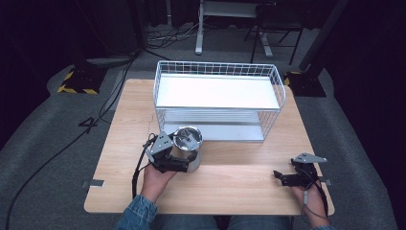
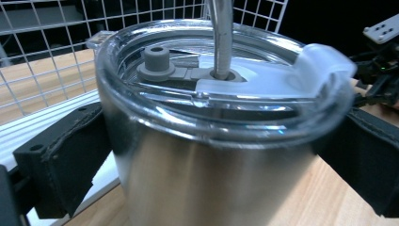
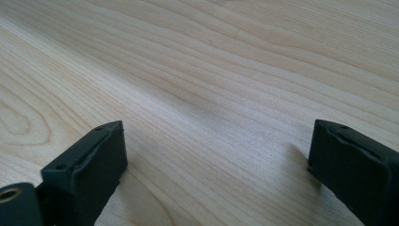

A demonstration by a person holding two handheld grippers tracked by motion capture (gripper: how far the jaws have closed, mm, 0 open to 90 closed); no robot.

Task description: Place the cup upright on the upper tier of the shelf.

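Steel tumbler: the shiny stainless-steel tumbler (image 2: 207,174) with its clear plastic lid (image 2: 263,84) and metal straw (image 2: 221,37) sat nearest the lens, clamped between both black jaws of the left gripper (image 1: 178,162).
Table: the light wooden table (image 1: 230,187) bore everything.
Wire basket: the white two-tier wire basket (image 1: 218,98) stood at the far middle of the table, its wire grid right behind the tumbler in the left gripper view.
Tumbler's place: upright on the table, just in front of the basket's left front corner.
Right gripper: the right gripper (image 1: 283,178) lay low over the table, well to the right of the basket's front, jaws spread wide and holding nothing.
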